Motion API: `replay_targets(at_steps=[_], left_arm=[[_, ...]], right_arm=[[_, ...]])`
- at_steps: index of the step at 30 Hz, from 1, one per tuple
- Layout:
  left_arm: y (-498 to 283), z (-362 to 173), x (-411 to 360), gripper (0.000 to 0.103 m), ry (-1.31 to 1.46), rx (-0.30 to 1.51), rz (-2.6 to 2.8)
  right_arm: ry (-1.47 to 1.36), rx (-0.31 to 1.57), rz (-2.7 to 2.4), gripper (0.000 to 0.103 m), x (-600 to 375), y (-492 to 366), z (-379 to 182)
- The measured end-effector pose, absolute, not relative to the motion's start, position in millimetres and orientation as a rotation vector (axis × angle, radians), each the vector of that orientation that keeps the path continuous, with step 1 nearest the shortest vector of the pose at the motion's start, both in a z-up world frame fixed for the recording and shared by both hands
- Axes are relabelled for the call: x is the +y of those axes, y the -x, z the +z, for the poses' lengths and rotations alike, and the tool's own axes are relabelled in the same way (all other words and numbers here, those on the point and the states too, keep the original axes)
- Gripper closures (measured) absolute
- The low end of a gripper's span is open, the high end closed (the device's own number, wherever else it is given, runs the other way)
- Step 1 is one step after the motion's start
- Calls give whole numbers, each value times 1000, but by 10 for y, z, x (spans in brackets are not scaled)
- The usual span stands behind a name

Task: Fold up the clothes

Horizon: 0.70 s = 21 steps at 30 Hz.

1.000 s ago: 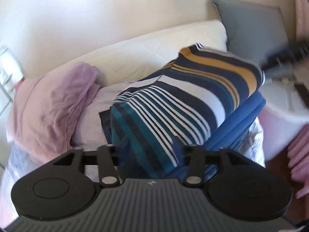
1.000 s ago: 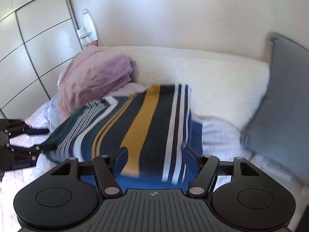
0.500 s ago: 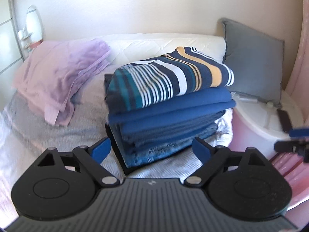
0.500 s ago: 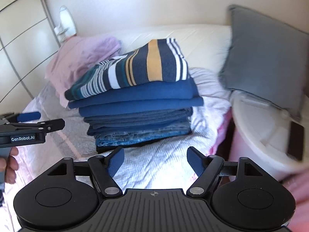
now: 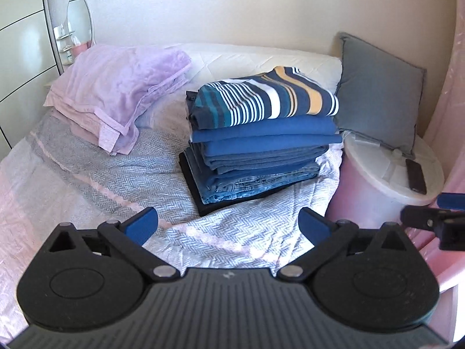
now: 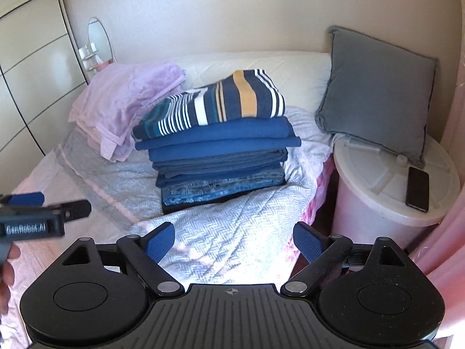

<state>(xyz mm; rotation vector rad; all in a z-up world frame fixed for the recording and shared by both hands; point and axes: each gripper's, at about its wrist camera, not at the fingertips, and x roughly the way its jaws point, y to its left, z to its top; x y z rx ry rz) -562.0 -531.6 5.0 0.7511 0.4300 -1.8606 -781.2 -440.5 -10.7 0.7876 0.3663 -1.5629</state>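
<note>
A folded striped garment [image 5: 264, 100] in navy, white, teal and orange lies on top of a stack of folded blue clothes and jeans [image 5: 261, 163] on the bed. It also shows in the right wrist view [image 6: 212, 104] above the stack [image 6: 221, 160]. My left gripper [image 5: 228, 225] is open and empty, held back from the stack over the bedspread. My right gripper [image 6: 234, 240] is open and empty, also back from the stack. The left gripper shows at the left edge of the right wrist view [image 6: 43, 212].
A pile of lilac fabric [image 5: 116, 93] lies left of the stack. A grey cushion [image 5: 377, 93] leans at the right. A white round bin lid [image 6: 377, 174] with a black phone [image 6: 418, 189] stands beside the bed. Wardrobe doors [image 6: 26, 87] stand at the left.
Both grippers let go of the striped garment on top of the stack, opened, and pulled back away from it. The whole stack is now in view.
</note>
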Motion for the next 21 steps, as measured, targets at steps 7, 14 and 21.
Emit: replay_targets(at_steps=[7, 14, 21], left_arm=[[5731, 108, -5257, 3, -712, 472, -1802], [5901, 122, -5191, 3, -684, 499, -1758], [6039, 119, -5094, 2, -688, 470, -1752]], right_arm=[[-750, 392, -1541, 12, -4405, 7888, 38], [-718, 419, -1519, 12, -4354, 8008, 117], [-681, 449, -1511, 12, -4378, 8077, 157]])
